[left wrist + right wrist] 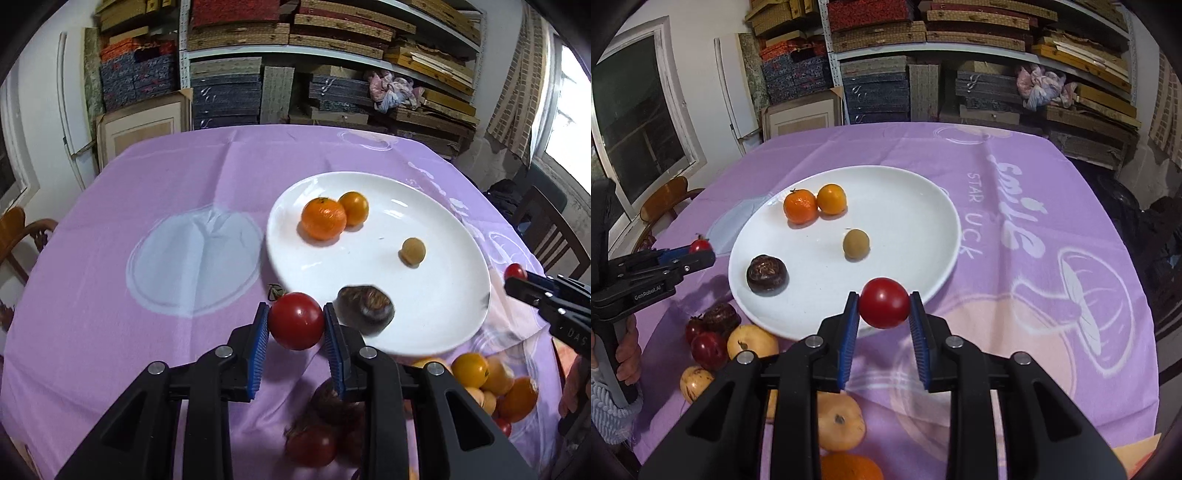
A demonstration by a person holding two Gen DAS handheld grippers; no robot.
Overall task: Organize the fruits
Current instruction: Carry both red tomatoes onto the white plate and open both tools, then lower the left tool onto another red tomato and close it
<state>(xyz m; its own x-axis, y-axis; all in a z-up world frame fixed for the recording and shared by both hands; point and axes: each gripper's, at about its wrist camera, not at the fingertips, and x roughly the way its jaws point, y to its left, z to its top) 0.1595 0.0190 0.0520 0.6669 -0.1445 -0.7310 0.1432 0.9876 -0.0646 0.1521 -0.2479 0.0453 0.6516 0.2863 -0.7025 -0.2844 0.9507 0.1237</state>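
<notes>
Left tongs [295, 321] clamp a red tomato [296, 320]; right tongs [884, 303] clamp another tomato [884, 302]. Both hang at the near rim of the white plate [923, 206] ahead. Probably light, smooth, slippery, bruisable: pinch gently across the middle.

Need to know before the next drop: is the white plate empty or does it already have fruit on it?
Not empty. The white plate holds four pieces: two orange citrus, a tan round fruit and a dark brown one.
</notes>
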